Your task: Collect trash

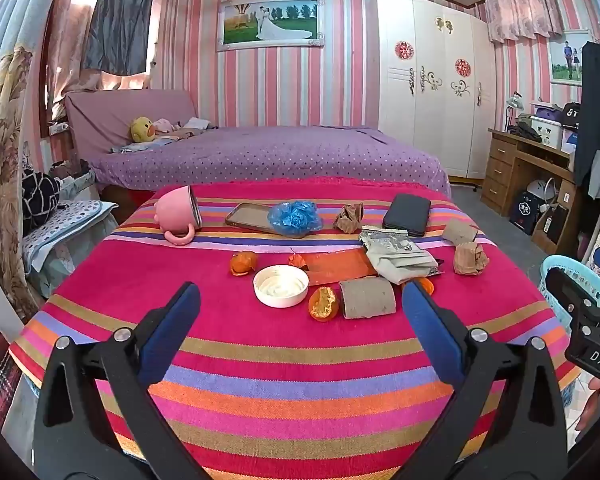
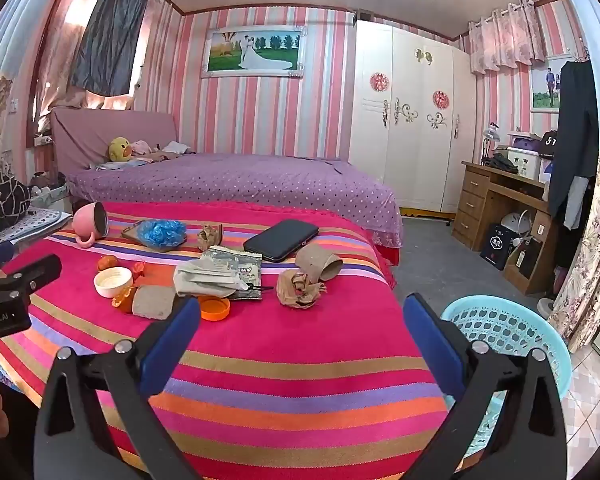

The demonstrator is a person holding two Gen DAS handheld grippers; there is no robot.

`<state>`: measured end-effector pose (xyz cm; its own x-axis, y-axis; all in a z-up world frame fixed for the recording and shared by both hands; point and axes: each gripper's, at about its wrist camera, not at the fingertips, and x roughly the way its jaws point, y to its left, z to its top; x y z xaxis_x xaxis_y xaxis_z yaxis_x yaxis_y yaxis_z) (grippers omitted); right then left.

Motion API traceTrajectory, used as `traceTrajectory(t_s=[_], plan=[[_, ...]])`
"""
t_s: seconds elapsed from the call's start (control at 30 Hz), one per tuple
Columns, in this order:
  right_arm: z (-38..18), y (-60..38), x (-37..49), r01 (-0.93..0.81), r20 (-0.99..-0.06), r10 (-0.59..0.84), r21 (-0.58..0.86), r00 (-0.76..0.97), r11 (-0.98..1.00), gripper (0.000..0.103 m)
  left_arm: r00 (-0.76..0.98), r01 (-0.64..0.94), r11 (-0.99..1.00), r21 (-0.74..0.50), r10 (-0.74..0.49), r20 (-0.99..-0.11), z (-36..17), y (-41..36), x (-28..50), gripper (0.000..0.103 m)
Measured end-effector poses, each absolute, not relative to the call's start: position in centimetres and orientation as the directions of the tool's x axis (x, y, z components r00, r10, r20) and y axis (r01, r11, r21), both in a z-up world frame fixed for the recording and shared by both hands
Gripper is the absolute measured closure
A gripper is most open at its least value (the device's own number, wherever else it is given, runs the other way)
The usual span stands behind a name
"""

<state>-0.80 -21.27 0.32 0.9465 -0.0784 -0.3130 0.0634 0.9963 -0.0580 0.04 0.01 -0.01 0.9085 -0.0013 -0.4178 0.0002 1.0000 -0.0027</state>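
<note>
Left wrist view: left gripper (image 1: 300, 300), jaws wide, empty, above striped tablecloth (image 1: 300, 368). Trash ahead: white lid (image 1: 281, 285), orange peel (image 1: 323, 304), flattened cardboard tube (image 1: 367, 297), crumpled brown paper (image 1: 470, 258).

Right wrist view: right gripper (image 2: 302, 316), jaws wide, empty. Orange cap (image 2: 214, 307) near left fingertip. Turquoise basket (image 2: 512, 332) beside table, right.

You're in a home bedroom: a purple polka-dot bed (image 1: 268, 156), a white wardrobe (image 1: 432, 80), a framed wedding photo (image 1: 270, 24) on pink striped wallpaper, and a wooden desk (image 1: 516, 168).

Lid (image 1: 281, 285) left of cardboard tube (image 1: 368, 297) on table (image 1: 300, 372); basket (image 2: 512, 344) right of table, bed (image 1: 268, 156) behind
</note>
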Motion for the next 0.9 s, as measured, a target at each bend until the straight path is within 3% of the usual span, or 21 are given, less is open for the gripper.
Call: traceTrajectory(t_s=[0.9], plan=[[0.92, -21.78, -0.9, 0.069, -0.309, -0.087, -0.069, 0.947, 0.995, 0.004, 0.913, 0.001, 1.0, -0.004, -0.002, -0.407, 0.49, -0.14, -0.17, 0.005]])
